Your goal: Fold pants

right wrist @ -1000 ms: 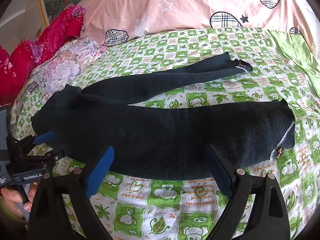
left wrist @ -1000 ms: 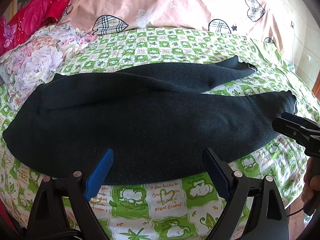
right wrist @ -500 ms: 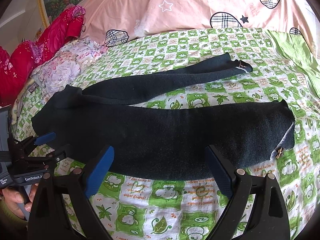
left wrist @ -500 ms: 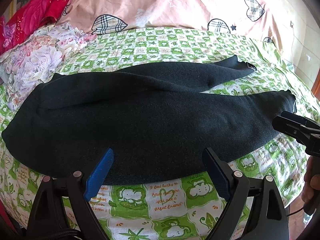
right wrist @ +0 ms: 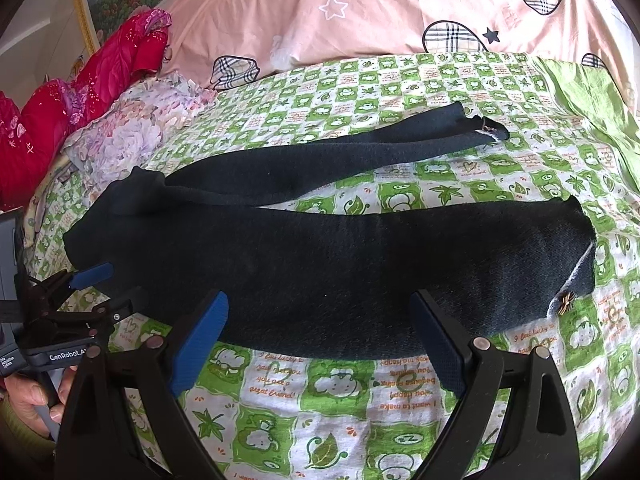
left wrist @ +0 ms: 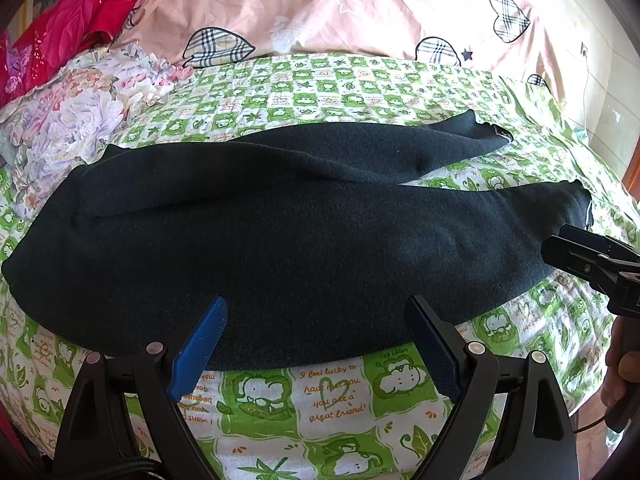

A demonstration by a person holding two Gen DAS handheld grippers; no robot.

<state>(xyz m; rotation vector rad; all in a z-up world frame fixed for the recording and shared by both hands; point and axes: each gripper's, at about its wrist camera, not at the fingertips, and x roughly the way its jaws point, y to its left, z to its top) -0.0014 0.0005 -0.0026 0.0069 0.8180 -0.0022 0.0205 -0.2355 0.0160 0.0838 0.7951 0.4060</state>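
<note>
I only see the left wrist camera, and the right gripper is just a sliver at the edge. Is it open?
Observer: Yes. The right gripper is wide open over the near edge of the pants, holding nothing.
Operator: Anything on the near leg's cuff?
Observer: A small gold ornament sits at its near corner.
Operator: Where is my left gripper from that side?
Observer: The left gripper is at the waist end, jaws apart.

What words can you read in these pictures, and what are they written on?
"GenRobot.A": on the left gripper; the rest is cut off, and the small label beside it is too blurred.
"I feel lucky to have met you, you are a great friend!": on the bedsheet.
"I want to make you happy, because...": upside down on the sheet; the ending is unclear.
The pants carry no words.
</note>
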